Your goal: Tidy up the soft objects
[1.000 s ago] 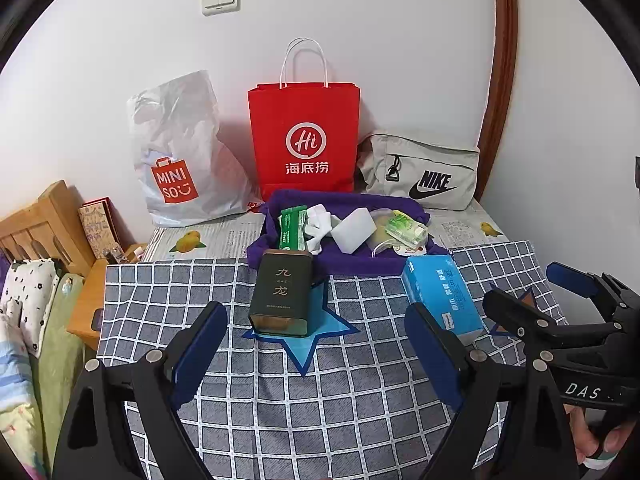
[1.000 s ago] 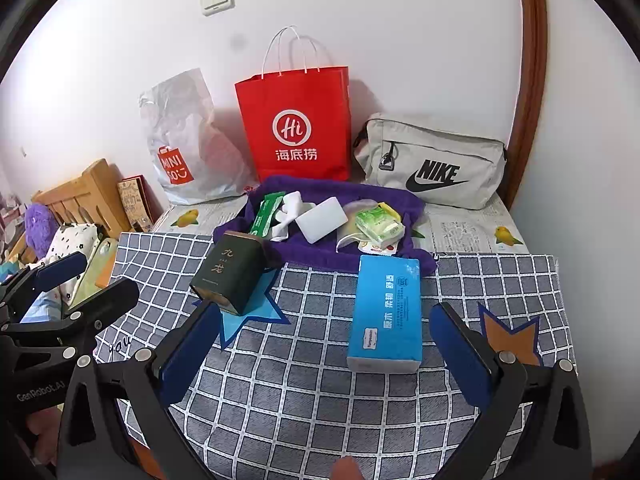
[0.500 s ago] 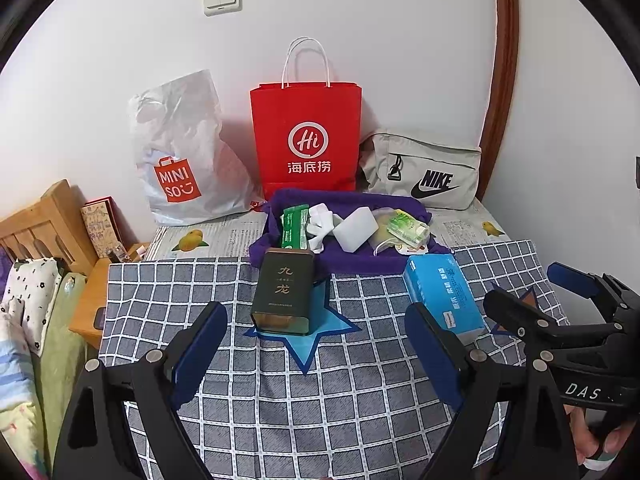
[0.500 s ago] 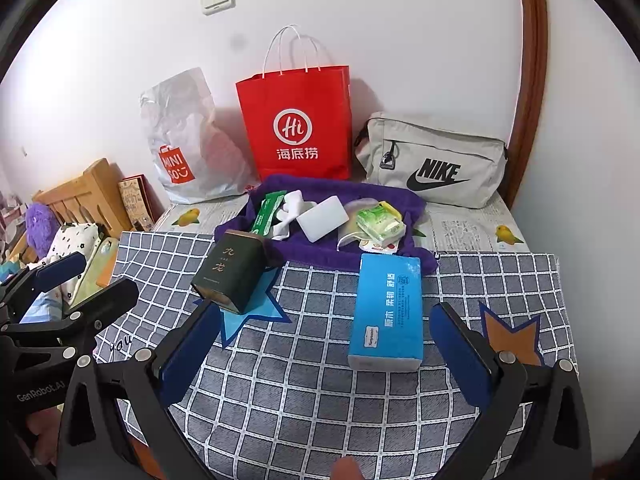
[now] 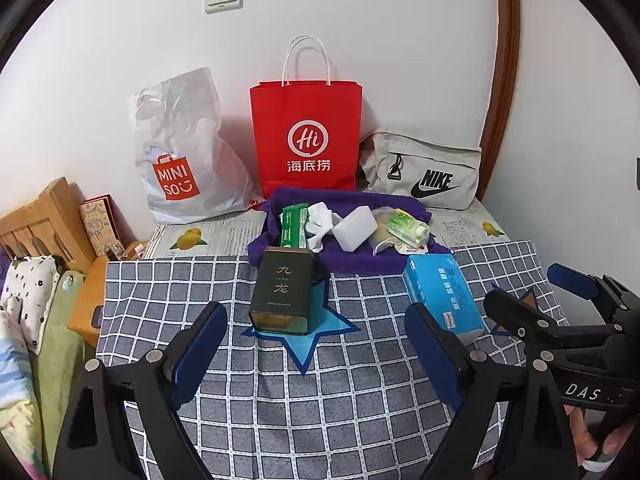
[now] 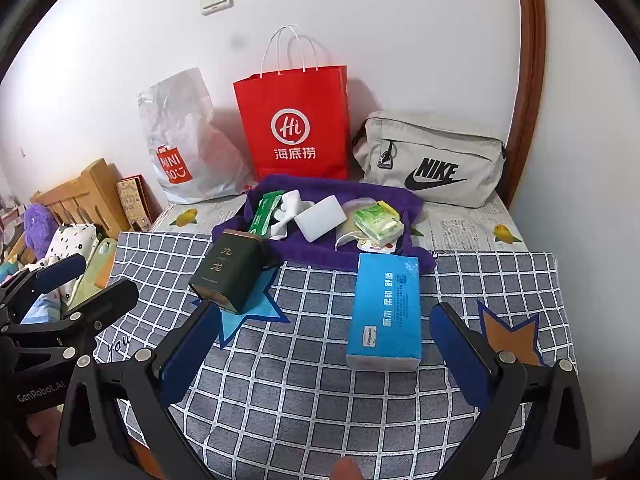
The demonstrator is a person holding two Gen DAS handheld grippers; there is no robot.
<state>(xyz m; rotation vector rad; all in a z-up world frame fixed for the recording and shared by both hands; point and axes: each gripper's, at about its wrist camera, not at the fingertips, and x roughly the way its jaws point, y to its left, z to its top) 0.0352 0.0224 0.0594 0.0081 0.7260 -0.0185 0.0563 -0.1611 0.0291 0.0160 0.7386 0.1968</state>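
Both your left gripper [image 5: 316,354] and right gripper [image 6: 326,354] hover spread, holding nothing. The blue tissue pack [image 6: 385,307] lies on the checked tabletop [image 6: 320,400] just before the purple tray [image 6: 320,254]; approaching or withdrawing, I cannot tell.

Home bedroom, wooden headboard [image 5: 44,224], floral pillow [image 5: 30,292], shopping bags [image 5: 306,136]

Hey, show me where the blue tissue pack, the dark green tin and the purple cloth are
blue tissue pack [image 6: 385,312], right wrist view, middle of its printed top face.
dark green tin [image 5: 283,291], left wrist view, front face by the gold characters.
purple cloth [image 6: 320,253], right wrist view, its bare near edge.
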